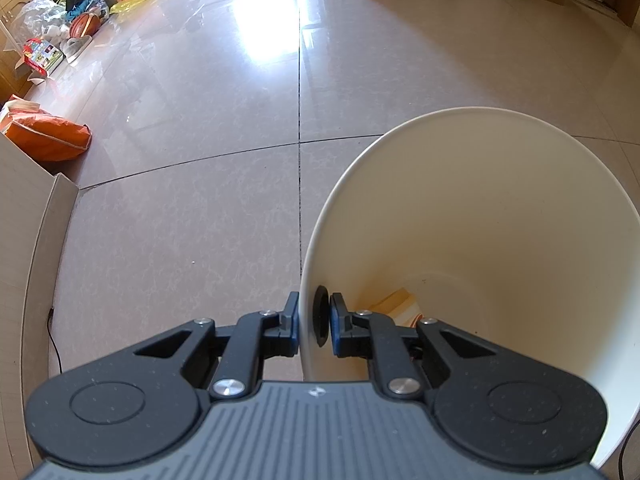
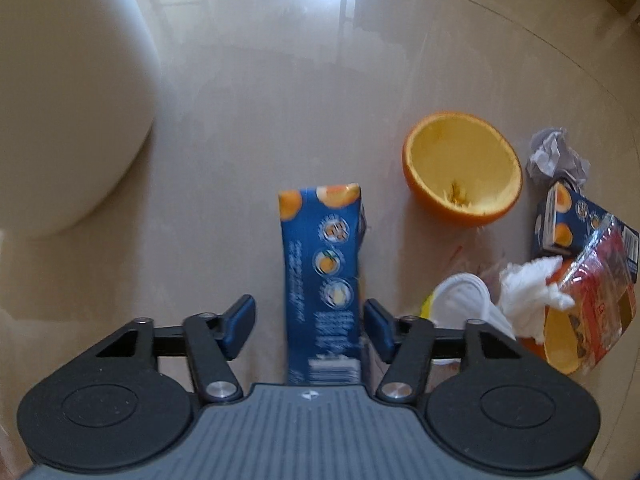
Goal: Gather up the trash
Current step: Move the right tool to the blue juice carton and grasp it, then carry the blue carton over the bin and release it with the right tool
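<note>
I observe the left gripper [image 1: 314, 322] clamped on the near wall of the white bin [image 1: 500, 216], one of its fingers [image 1: 290, 326] outside the wall and the other inside, so the rim is pinched between them. Deep inside the bin, an orange-and-cream scrap [image 1: 394, 306] lies at the bottom; I cannot identify it. The bin stands on the glossy tiled floor [image 1: 200, 200], just right of a dark grout line. At the left edge a cardboard flap [image 1: 44, 216] rises beside an orange bag [image 1: 48, 136]. Further off, along the far left wall, I note a basketball [image 1: 84, 25] among bags and boxes.

On the right wrist view, the right gripper [image 2: 310, 326] points steeply down at the floor [image 2: 240, 120], with its fingers [image 2: 240, 322] astride a blue juice carton [image 2: 322, 276] that lies flat, lengthwise away from the camera. The right-side finger sits against or just beside the carton's edge; the left-side one stands clear of it, so the jaws are not yet gripping. Just right of the gripper lies a heap: a white plastic piece [image 2: 464, 296], a crumpled white tissue [image 2: 528, 296], a clear wrapper with red print [image 2: 604, 276] and a second blue carton [image 2: 564, 220]. Beyond these sits a hollowed orange half [image 2: 462, 168], cut side up, and a grey crumpled paper ball [image 2: 554, 154]. The bin's outer wall [image 2: 68, 100] fills the far left.
</note>
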{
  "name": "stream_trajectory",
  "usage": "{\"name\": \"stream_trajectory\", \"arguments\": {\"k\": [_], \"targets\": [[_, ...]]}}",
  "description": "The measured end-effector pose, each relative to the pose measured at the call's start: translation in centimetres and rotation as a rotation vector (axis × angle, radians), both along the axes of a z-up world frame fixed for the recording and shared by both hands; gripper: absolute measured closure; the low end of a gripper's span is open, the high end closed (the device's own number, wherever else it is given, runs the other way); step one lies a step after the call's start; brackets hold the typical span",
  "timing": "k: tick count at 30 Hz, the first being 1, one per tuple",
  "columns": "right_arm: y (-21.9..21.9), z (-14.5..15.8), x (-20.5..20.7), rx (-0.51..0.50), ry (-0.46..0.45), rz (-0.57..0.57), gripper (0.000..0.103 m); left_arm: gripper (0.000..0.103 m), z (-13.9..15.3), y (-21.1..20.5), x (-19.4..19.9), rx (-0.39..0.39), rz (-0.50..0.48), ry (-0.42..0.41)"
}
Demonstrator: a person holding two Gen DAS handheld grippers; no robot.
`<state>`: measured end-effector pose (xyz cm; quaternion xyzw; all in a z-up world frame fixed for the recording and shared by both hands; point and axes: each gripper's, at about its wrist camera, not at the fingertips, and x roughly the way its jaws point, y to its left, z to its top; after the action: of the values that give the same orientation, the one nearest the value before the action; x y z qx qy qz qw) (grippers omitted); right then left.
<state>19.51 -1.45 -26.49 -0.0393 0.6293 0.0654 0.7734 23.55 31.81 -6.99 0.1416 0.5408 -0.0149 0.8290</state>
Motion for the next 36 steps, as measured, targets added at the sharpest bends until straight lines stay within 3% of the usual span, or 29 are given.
{"name": "stream_trajectory", "arguments": {"k": [7,16,21,28,36], "targets": [[-0.7,0.6,0.8,0.007,0.015,-0.057,0.066,0.091,0.0,0.0,0.0,0.002,0.000,0.000],[-1.5,2.8,1.3,0.041,0.011,-0.099,0.066,0.091,-0.1,-0.1,0.1,-0.001,0.001,0.001],[-1.7,5.7,0.9,0.056,-0.010,-0.086,0.066,0.091,-0.1,0.0,0.1,-0.005,0.003,0.002],[-1.0,13.4,0.4,0.064,-0.070,0.006,0.066,0.091,-0.2,-0.1,0.0,0.009,-0.009,0.001],[1.7,25.6,1.2,0.115,-0.199,0.131,0.066,0.091,-0.2,-0.3,0.0,0.009,-0.009,0.001]]}}
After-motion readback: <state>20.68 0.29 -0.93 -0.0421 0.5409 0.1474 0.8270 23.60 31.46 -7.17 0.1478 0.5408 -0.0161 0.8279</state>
